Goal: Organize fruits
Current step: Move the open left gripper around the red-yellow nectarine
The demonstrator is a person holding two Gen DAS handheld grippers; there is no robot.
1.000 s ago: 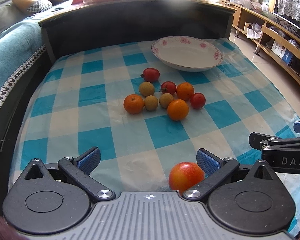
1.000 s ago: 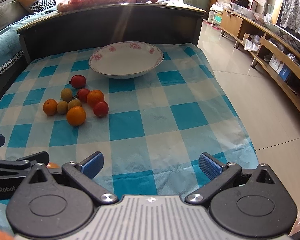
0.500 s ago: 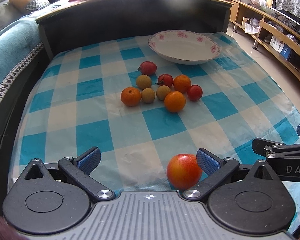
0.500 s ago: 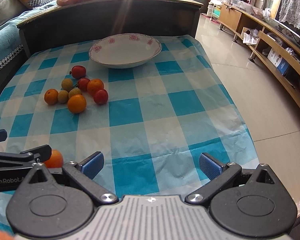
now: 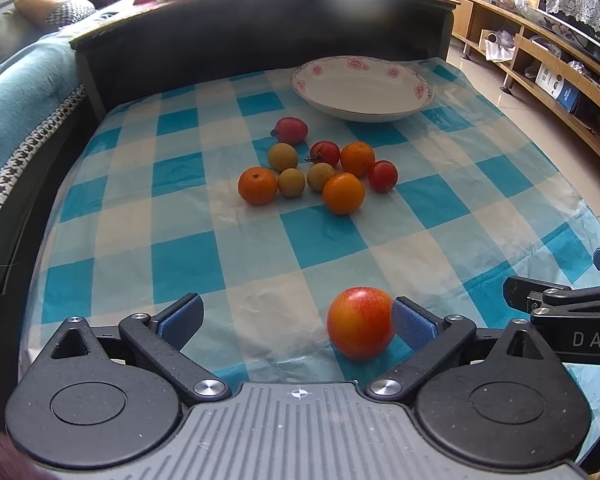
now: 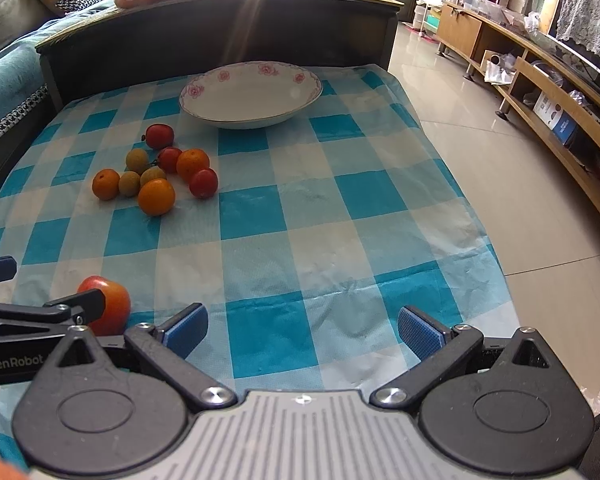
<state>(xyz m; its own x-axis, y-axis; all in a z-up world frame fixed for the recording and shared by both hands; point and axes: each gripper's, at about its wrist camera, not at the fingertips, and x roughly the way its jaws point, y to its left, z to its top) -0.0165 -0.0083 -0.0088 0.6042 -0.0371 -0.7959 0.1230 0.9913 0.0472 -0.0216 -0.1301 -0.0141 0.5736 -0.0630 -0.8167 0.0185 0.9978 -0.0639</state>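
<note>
A left gripper [image 5: 296, 322] hovers low over a counter [image 5: 188, 256] draped in a blue-and-white checked cloth, its blue-padded fingers [image 5: 180, 315] spread wide and holding nothing. Between them, hard against the inner face of the right-hand pad, sits a red-and-yellow apple [image 5: 360, 322] on the cloth; whether pad and fruit actually touch cannot be told. Well beyond the fingertips, roughly straight ahead, lies a loose cluster of small fruit [image 5: 320, 170]: three oranges, three pale brown-green round fruits and three small red ones, most of them touching or just beside one another. Farther out still, ahead and to the right of the cluster, stands a white bowl [image 5: 362, 88] rimmed with pink flowers, with nothing visible inside it. To the right of the left gripper's fingers, part of the right gripper's black frame juts into the left wrist view. In the right wrist view, the right gripper [image 6: 302, 330] is likewise held low with its fingers [image 6: 420, 336] fully apart and nothing between them but checked cloth. The apple [image 6: 108, 308] shows to the left of its fingers, partly hidden behind the left gripper's black arm, while the fruit cluster [image 6: 156, 176] and bowl [image 6: 252, 94] lie far ahead and to the left.
</note>
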